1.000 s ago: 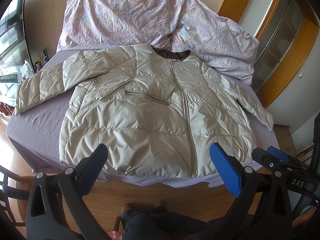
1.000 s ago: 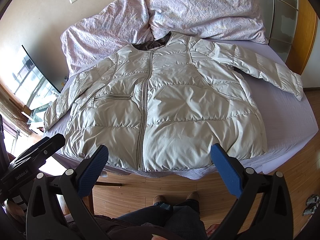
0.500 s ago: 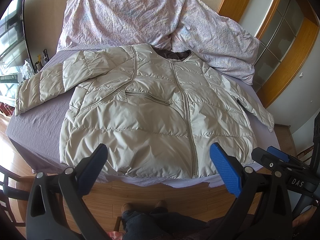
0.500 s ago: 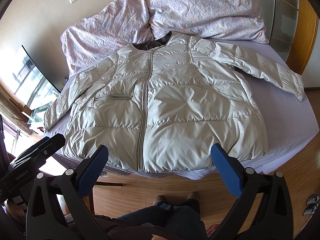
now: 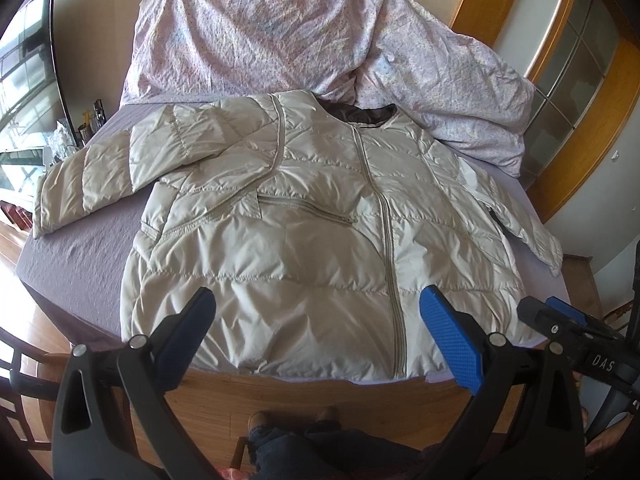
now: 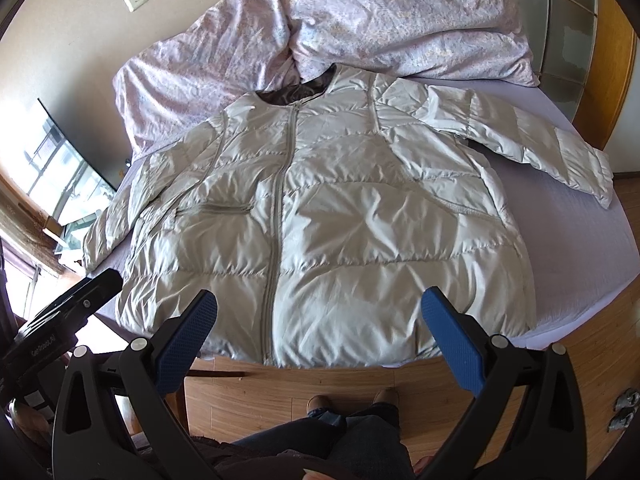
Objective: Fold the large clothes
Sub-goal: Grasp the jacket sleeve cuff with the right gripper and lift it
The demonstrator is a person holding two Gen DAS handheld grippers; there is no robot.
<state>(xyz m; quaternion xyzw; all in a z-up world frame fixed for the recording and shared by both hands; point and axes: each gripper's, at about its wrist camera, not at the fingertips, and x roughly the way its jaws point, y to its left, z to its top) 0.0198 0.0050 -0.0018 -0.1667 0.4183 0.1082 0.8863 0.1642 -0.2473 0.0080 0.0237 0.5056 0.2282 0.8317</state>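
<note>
Nothing folded yet: jacket [image 5: 304, 240] lies flat, zipped, sleeves spread, on the bed [image 5: 76, 248]. Left hand-held gripper [image 5: 316, 332] and right hand-held gripper [image 6: 318, 332] hover at the hem, jaws wide, empty. All folds remain.

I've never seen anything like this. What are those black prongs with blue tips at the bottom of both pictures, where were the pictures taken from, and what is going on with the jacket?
There is no robot here. A person standing at the foot of the bed holds a two-finger gripper in each hand, and each gripper carries a wide-angle camera looking forward along its fingers. One picture comes from the left gripper, the other from the right gripper. The blue parts are the fingers' gripping pads.

On the bed lies a pale puffy jacket, zipped, front up, sleeves spread out. Behind it sits a bunched floral duvet.

Both grippers are open and hold nothing. The jacket is not yet folded.
</note>
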